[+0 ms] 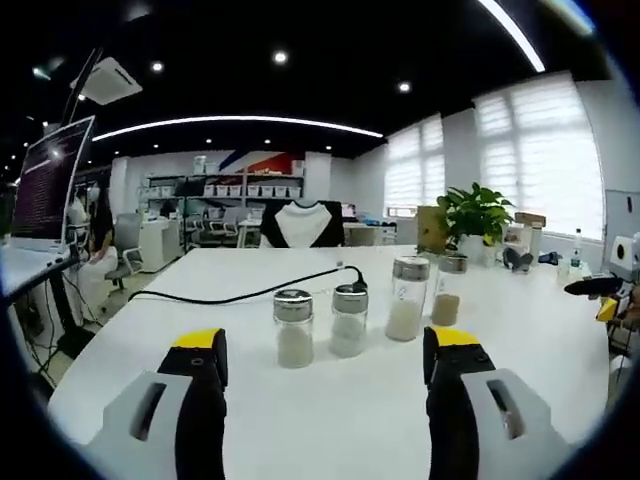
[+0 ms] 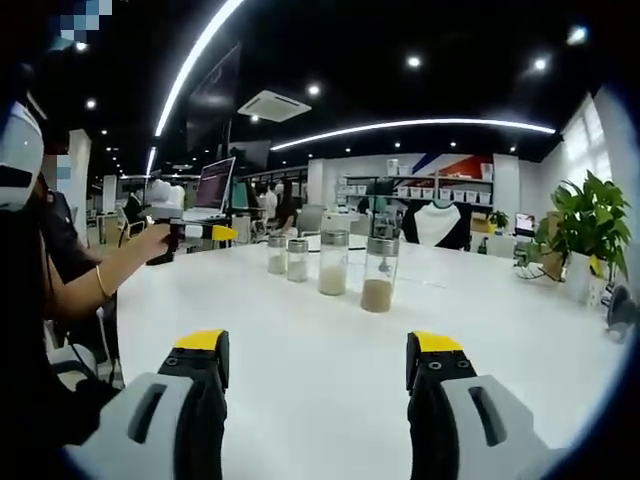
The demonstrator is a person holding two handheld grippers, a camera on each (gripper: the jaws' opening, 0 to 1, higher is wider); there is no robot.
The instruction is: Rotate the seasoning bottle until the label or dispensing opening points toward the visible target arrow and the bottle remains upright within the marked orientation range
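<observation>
Seasoning bottles, clear glass cylinders, metal caps, both tools spread, empty.

An open office with a dark ceiling, round spotlights and a long curved light strip. Bright blinded windows line one wall, a potted plant before them. Shelving stands at the far wall beyond the white surface, a monitor at its edge.
</observation>
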